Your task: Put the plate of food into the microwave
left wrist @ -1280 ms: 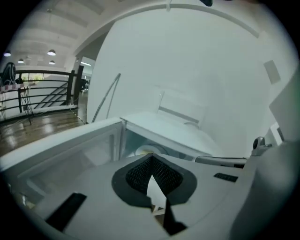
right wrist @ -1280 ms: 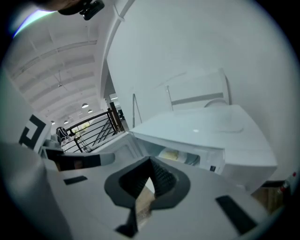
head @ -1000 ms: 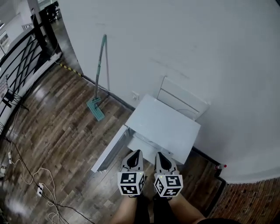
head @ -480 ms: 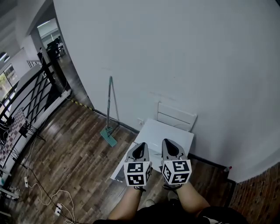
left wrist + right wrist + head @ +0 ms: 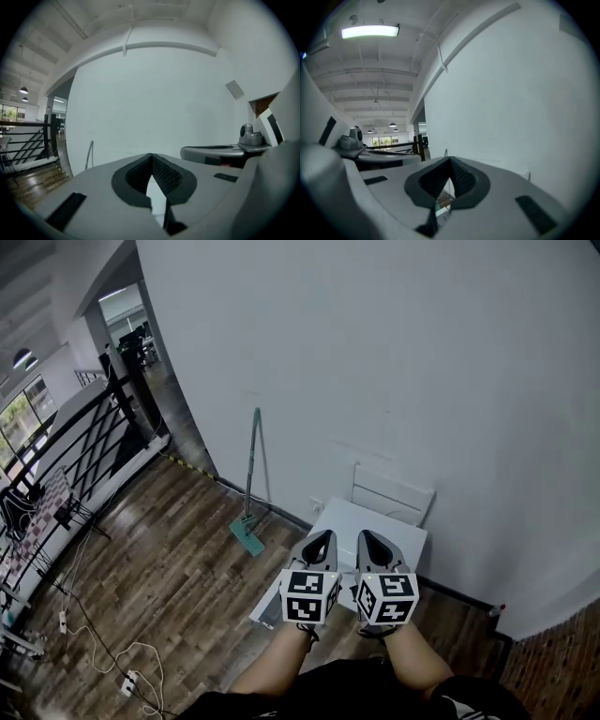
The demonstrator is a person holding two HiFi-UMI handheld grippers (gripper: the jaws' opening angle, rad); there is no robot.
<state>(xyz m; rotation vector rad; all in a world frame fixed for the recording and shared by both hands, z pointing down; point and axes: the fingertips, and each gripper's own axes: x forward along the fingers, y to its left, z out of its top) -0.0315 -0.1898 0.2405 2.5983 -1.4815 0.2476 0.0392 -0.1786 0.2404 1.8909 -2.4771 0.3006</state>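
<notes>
Against the white wall, beneath both tools, the white microwave (image 5: 349,516) is seen, its inside hidden. The left tool (image 5: 322,538) and right tool (image 5: 367,537) are held fully closed, empty.

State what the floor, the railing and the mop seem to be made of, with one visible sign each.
Floor: wood or wood-look planks, slightly glossy; grain, plank seams, light reflections.
Railing: probably metal, painted black; thin straight bars.
Mop: teal pole and head, likely plastic or coated metal; the smooth uniform colour leaves it open.
</notes>
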